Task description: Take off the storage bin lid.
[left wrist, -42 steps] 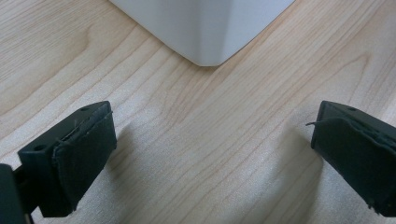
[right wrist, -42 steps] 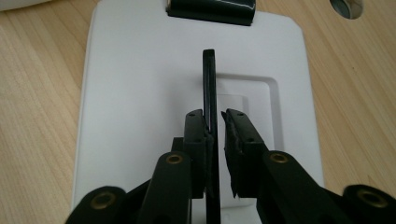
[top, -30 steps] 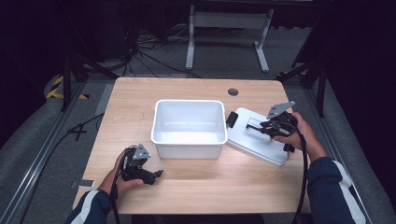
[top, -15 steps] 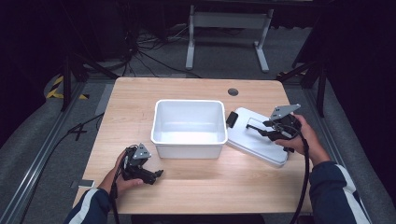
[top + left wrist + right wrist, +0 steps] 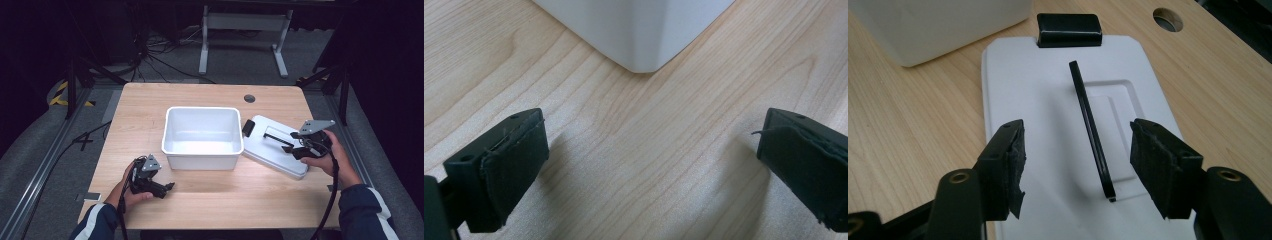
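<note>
A white bin (image 5: 201, 136) sits open and empty near the middle of a wooden table (image 5: 210, 200), and everything else is placed from it. Just to the bin's right, touching or nearly touching its side, lies a flat white lid (image 5: 274, 145), turned at an angle to the bin, with a black latch (image 5: 248, 128) on the end nearest the bin and a thin black handle (image 5: 277, 139) standing up along its middle. The right gripper (image 5: 289, 146) is held over the lid's far-from-bin end by the person's right hand (image 5: 330, 157); in the right gripper view its jaws are apart, one on each side of the handle (image 5: 1093, 130), with the latch (image 5: 1068, 30) and a corner of the bin (image 5: 938, 25) beyond. The left gripper (image 5: 167, 187) rests on the table in front of the bin's near left corner, held in the left hand (image 5: 131, 192). In the left gripper view its jaws stand wide apart with bare wood between them, and the bin's corner (image 5: 639, 30) is just ahead. A round hole (image 5: 249, 98) in the table lies behind the bin, toward the right.
</note>
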`<action>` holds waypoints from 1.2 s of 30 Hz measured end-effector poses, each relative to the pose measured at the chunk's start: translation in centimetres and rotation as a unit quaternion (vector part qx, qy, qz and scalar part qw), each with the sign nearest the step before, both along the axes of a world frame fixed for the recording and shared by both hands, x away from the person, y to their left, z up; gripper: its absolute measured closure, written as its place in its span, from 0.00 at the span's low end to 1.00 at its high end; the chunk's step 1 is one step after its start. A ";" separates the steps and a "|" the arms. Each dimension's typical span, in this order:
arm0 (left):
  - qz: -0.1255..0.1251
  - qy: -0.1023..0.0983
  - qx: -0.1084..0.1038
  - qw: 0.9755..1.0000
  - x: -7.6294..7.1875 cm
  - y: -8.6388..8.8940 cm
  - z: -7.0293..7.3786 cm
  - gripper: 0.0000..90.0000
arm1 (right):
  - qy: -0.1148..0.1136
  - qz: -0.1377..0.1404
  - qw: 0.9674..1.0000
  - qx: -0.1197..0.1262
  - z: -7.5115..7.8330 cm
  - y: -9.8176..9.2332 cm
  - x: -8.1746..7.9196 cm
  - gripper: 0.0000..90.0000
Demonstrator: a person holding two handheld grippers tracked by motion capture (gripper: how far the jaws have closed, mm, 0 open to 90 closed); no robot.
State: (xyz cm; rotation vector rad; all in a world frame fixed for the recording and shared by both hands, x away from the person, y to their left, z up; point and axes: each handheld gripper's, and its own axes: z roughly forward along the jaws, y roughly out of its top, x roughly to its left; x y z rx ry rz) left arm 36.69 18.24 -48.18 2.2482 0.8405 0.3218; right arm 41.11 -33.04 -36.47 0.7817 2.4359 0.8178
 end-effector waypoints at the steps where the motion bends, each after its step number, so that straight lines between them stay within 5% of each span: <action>1: 0.000 0.000 0.000 1.000 0.0 0.0 0.0 0.01 | 0.001 -0.004 1.000 -0.001 -0.1 -0.1 -0.2 0.44; 26: -0.009 0.002 0.005 1.000 0.3 -0.1 0.1 0.01 | -0.027 -0.039 0.999 0.013 -1.4 -3.8 -5.9 0.36; 36: -0.009 0.002 0.005 1.000 0.2 -0.1 0.1 0.01 | -0.032 -0.046 0.998 0.012 -4.3 -5.0 -8.2 0.30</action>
